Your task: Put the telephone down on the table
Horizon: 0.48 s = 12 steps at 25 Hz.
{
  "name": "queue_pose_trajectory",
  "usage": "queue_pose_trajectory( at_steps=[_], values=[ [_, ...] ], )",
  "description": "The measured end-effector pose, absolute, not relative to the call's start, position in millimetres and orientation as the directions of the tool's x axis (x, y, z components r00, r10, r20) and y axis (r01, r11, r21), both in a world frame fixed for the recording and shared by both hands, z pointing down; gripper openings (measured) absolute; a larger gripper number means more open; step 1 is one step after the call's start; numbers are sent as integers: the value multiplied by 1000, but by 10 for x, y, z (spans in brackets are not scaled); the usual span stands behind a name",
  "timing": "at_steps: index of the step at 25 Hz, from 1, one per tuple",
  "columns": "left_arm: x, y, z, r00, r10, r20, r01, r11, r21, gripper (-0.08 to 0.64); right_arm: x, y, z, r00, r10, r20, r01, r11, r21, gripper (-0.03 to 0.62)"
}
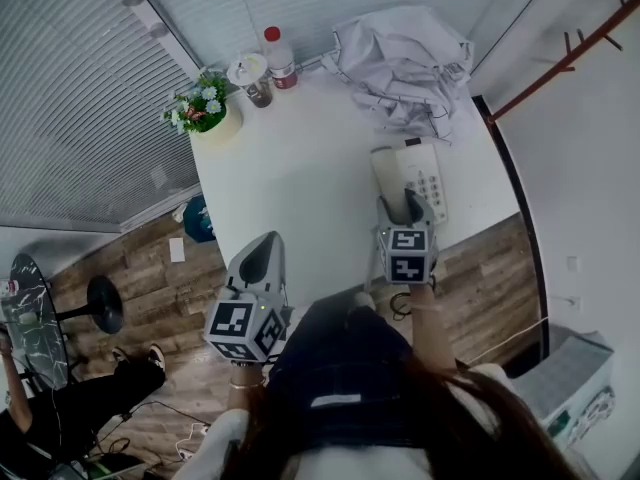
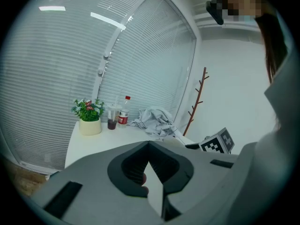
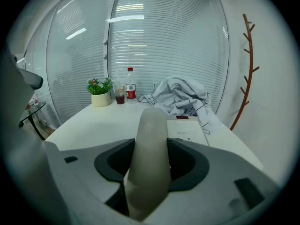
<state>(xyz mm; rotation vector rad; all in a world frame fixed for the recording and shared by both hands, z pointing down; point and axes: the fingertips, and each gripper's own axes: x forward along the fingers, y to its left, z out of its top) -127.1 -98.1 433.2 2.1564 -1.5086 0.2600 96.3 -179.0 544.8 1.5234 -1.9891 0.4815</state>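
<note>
Telephone (image 1: 420,171) near table (image 1: 300,178) edge

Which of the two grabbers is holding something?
The right gripper: its jaws are clamped on the telephone handset. The left gripper has its jaws together with nothing between them.
</note>
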Motion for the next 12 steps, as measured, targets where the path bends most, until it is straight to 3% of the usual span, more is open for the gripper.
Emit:
queue_pose_trajectory(
  at_steps=[12],
  values=[
    [-1449,-912,4232,388,-837,385,-913,-291,285,-2,845,-1685,5320,-163,-767,620,-958,273,86,218]
  ],
)
